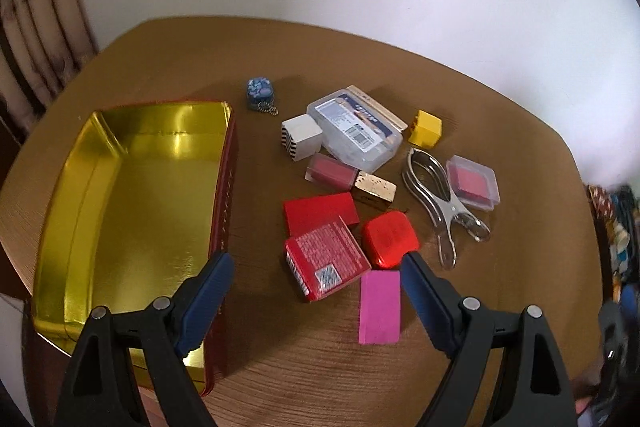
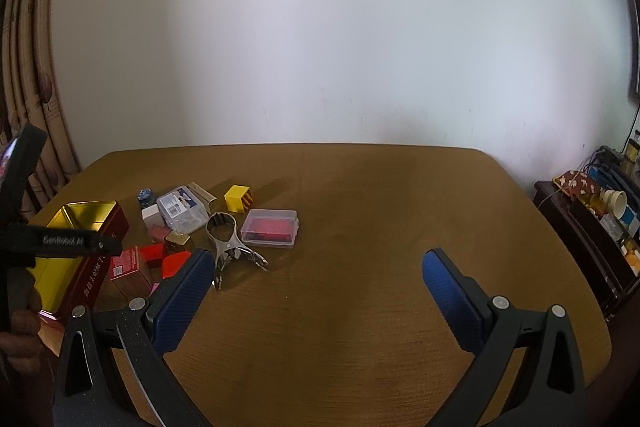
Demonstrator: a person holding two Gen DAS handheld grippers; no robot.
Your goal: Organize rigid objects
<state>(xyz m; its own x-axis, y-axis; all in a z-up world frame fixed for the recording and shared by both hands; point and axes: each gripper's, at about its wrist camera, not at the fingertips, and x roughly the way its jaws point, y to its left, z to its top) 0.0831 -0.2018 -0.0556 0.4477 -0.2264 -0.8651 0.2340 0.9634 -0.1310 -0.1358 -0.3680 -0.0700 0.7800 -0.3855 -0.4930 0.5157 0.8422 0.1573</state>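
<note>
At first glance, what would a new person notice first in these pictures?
The open tin with its shiny gold inside stands out most, at the left of the brown table. To its right lies a cluster of small things, with bright red boxes and a magenta block nearest. The left gripper hangs over them, jaws wide open.

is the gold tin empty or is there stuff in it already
Empty. In the left wrist view the tin shows only its bare gold floor and walls, and the boxes and blocks all lie on the table beside it.
</note>
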